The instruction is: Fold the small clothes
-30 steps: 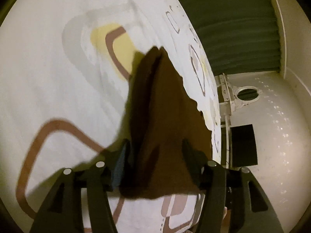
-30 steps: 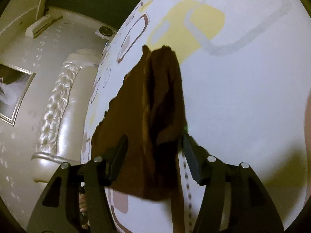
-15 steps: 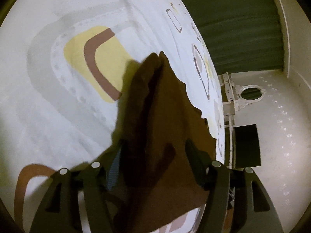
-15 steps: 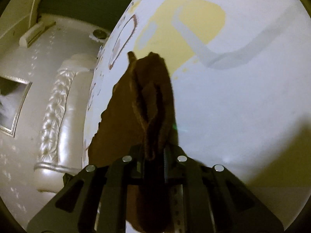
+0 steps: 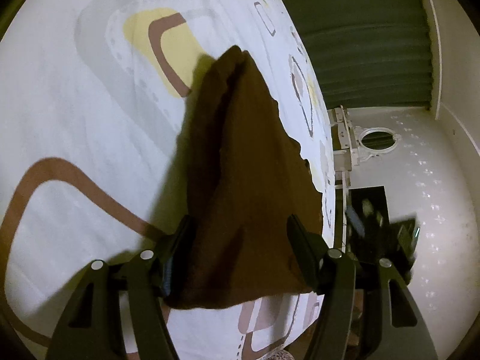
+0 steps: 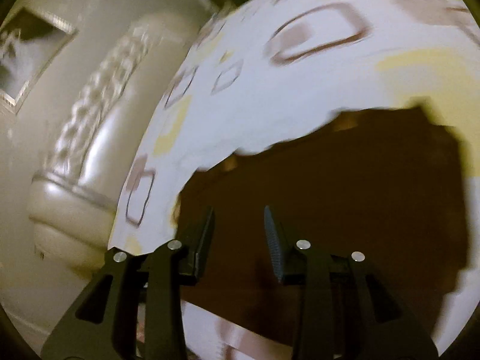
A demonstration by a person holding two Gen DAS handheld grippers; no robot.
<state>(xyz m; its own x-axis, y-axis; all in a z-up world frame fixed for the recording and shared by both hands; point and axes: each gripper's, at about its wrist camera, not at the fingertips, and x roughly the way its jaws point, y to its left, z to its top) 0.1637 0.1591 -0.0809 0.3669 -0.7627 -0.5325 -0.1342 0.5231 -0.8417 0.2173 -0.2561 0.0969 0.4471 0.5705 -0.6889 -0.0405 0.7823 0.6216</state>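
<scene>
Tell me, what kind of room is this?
Most likely a bedroom. A patterned bedsheet covers a wide soft surface where the brown cloth lies, a padded, tufted headboard stands at one end, and green curtains hang beyond the bed.

Each tool is matte black plastic: the left tool (image 5: 240,246) and right tool (image 6: 240,240) carry silver round screws and blue ribbed pads (image 6: 274,246).

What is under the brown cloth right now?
The brown cloth lies on the patterned bedsheet, which shows all round it. Whatever part of the sheet's pattern sits beneath the cloth is covered and cannot be seen.
</scene>
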